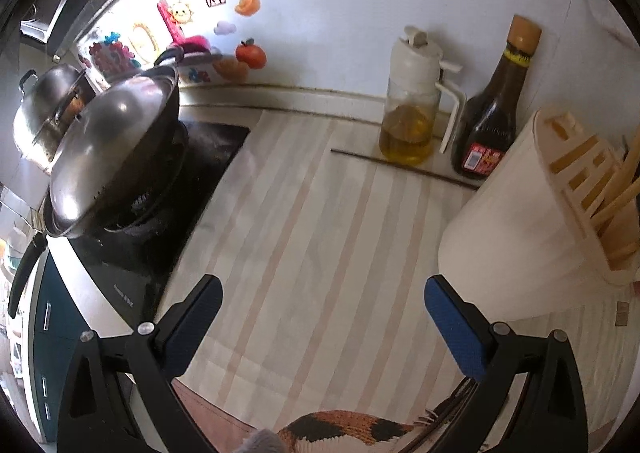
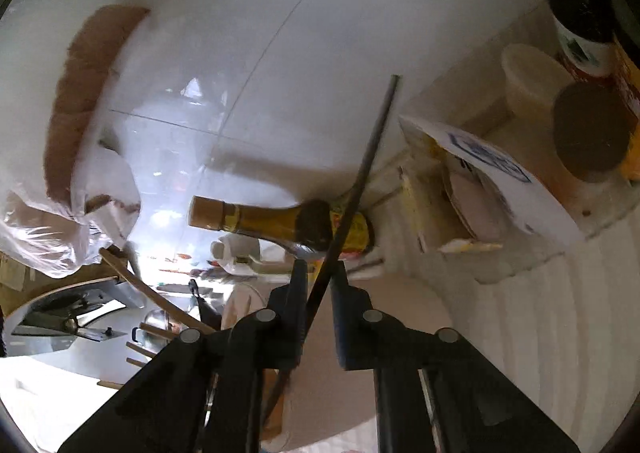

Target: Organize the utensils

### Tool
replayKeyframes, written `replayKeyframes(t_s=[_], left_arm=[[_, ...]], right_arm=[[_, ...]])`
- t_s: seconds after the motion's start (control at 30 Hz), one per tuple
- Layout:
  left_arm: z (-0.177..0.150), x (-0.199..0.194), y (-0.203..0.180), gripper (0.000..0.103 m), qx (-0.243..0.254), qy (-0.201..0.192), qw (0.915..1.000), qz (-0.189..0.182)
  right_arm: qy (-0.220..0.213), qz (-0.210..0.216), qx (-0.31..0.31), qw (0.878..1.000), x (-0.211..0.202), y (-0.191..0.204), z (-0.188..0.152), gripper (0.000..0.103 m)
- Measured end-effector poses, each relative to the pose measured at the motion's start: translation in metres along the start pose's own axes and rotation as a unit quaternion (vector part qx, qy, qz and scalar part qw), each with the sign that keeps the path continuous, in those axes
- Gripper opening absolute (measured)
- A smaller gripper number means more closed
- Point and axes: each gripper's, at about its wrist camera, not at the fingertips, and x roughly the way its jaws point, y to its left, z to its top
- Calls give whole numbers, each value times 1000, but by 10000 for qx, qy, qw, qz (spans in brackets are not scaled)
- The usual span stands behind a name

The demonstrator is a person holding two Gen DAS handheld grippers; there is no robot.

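My left gripper [image 1: 324,289] is open, its blue pads wide apart above the striped counter mat [image 1: 304,221] with nothing between them. A cream utensil holder [image 1: 512,213] stands just right of it, with wooden chopsticks [image 1: 616,193] sticking out of its slotted top. In the right wrist view my right gripper [image 2: 319,269] is shut on a thin dark chopstick [image 2: 368,157], which slants up to the right past the fingertips. Several wooden chopsticks [image 2: 156,293] show to its lower left.
A wok with a metal lid [image 1: 116,149] sits on the black stove [image 1: 160,221] at left, a steel pot [image 1: 44,121] behind it. An oil dispenser [image 1: 412,117] and a dark sauce bottle [image 1: 496,109] stand by the wall. Jars and boxes [image 2: 532,85] crowd the right.
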Motion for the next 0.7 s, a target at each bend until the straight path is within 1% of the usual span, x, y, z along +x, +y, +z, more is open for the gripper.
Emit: replayKeyframes(t_s=[0.07,0.17,0.23,0.3,0.37,0.43,0.5,0.57,0.6,0.63,0.67,0.7], left_arm=[[-3,-2,0,103,88,0,10000,46],[-12,-11,1,103,347,-84,9994,-38],[-22,-18,-1,103,611,-156,9980,-105],[-41,-24,-5,103,1073,-192,9940,-116],[-60,-25,-9,103,1397,-165,9899,-162],[-80,-19,-14,103,1740,-20,9841,-355],[-106,-7,-21,102,2136,237,9752,-532],[-124,3,-28,95,2391,423,9678,-661],[-134,9,-30,94,2511,524,9638,-730],[-138,12,-32,91,2571,580,9616,-768],[-147,19,-34,86,2675,671,9577,-823],[-153,25,-36,83,2755,738,9546,-859]], right_arm=[[-225,-42,-223,9995,-8,10,-3,10],[-529,-85,-414,9977,-35,21,-10,8],[-794,-172,-544,9952,-61,28,-17,8],[-1080,-339,-656,9914,-96,32,-29,8],[-1257,-430,-708,9886,-121,33,-40,8],[-1490,-702,-850,9827,-153,35,-57,6],[-1651,-856,-915,9783,-176,33,-74,6],[-1713,-988,-911,9760,-195,28,-91,6],[-1741,-1069,-911,9747,-205,24,-103,6],[-1698,-1172,-925,9741,-211,20,-115,6],[-1658,-1245,-932,9738,-213,16,-124,6],[-1547,-1374,-955,9737,-214,10,-139,6]])
